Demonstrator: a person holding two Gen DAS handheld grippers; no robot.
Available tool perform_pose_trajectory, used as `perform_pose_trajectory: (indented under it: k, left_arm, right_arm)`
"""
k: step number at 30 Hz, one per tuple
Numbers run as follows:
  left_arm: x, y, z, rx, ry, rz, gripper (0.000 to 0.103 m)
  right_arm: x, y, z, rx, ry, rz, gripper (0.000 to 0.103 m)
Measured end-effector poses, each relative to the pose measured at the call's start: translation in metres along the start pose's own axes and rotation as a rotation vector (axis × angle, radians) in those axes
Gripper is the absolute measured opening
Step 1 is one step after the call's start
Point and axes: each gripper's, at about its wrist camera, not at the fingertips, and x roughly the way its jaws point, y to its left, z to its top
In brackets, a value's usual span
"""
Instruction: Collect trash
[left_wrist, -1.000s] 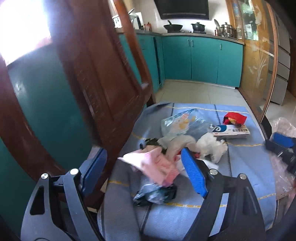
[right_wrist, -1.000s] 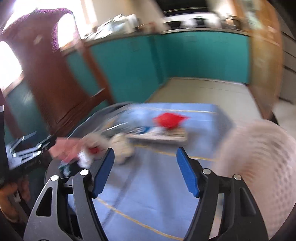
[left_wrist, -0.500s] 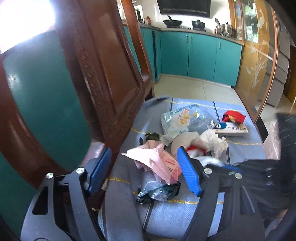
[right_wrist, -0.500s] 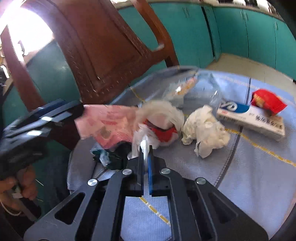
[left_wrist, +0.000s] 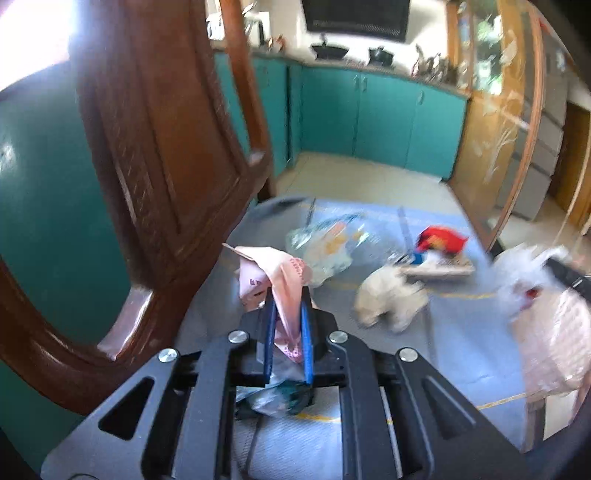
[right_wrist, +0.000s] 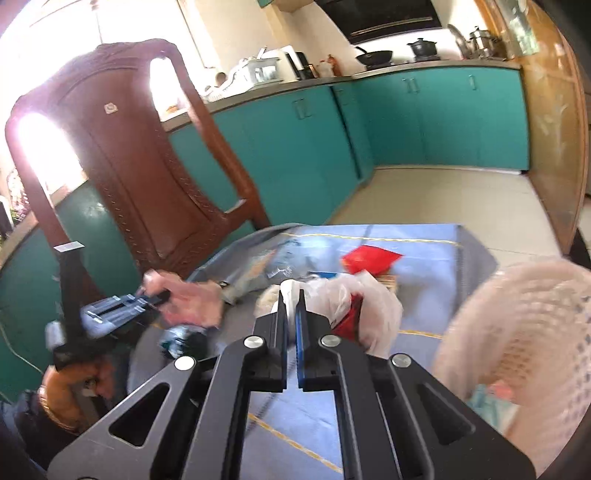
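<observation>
My left gripper (left_wrist: 287, 295) is shut on a pink paper wrapper (left_wrist: 275, 277) and holds it above the blue-grey tablecloth (left_wrist: 443, 332). My right gripper (right_wrist: 291, 295) is shut on a white plastic bag with red inside (right_wrist: 358, 306), lifted next to a pink mesh basket (right_wrist: 517, 332). On the cloth lie a crumpled white tissue (left_wrist: 388, 299), a clear snack bag (left_wrist: 325, 243), a red packet (left_wrist: 439, 238), a flat box (left_wrist: 436, 267) and a dark wrapper (left_wrist: 273, 398) under my left gripper. The basket also shows at the right of the left wrist view (left_wrist: 554, 339).
A carved wooden chair (left_wrist: 147, 166) stands close at the table's left edge. Teal cabinets (left_wrist: 388, 118) line the far wall, with a glass-fronted cupboard (left_wrist: 498, 129) at the right. The tiled floor lies beyond the table.
My left gripper has shut on the pink wrapper and lifted it. My right gripper has raised the white plastic bag off the pile and carried it right, towards the basket.
</observation>
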Motion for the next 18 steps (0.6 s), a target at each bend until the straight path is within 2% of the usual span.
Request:
perform_pose_trajectory:
  k: [4, 8, 12, 18]
  left_arm:
    - [-0.015, -0.013, 0.005, 0.010, -0.043, -0.066, 0.012]
    - [-0.013, -0.019, -0.003, 0.008, -0.009, -0.116, 0.012]
    - [-0.006, -0.025, -0.019, 0.020, 0.042, -0.126, 0.012]
    - [-0.005, -0.032, -0.035, 0.062, 0.066, -0.127, 0.012]
  right_arm:
    - [0.016, 0.002, -0.007, -0.020, 0.059, -0.054, 0.004]
    - [0.027, -0.002, -0.016, -0.026, 0.137, -0.099, 0.004]
    - [0.034, -0.003, -0.023, -0.034, 0.176, -0.112, 0.004]
    - [0.036, -0.001, -0.029, -0.042, 0.212, -0.111, 0.007]
